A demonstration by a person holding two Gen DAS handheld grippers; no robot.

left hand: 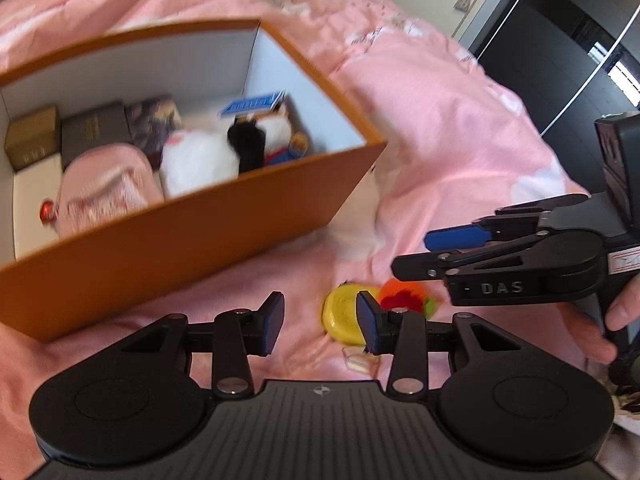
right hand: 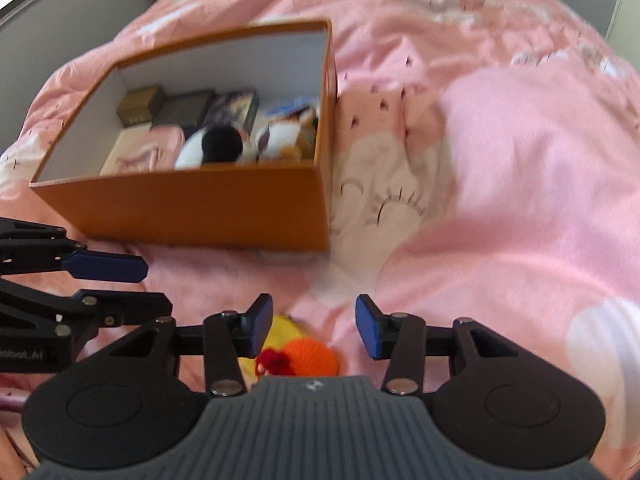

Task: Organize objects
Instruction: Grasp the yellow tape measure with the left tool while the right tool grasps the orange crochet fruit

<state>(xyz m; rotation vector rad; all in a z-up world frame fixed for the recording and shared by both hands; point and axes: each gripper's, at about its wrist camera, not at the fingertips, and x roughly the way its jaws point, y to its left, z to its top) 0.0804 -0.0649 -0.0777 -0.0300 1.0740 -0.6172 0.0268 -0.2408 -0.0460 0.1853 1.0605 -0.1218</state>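
Both claws released, empty: left claw (left hand: 320, 322), right claw (right hand: 314, 330) over yellow lid (left hand: 344, 314), orange crochet toy (right hand: 314, 356); orange box (right hand: 200, 208) on bed.

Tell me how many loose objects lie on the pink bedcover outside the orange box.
3, as far as visible: a yellow round lid, an orange crocheted toy touching it, and a small clear piece just below the lid. The claws may hide others.

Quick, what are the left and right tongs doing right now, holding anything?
Left tongs: open, holding nothing, above the pink bedding.
Right tongs: open, holding nothing.
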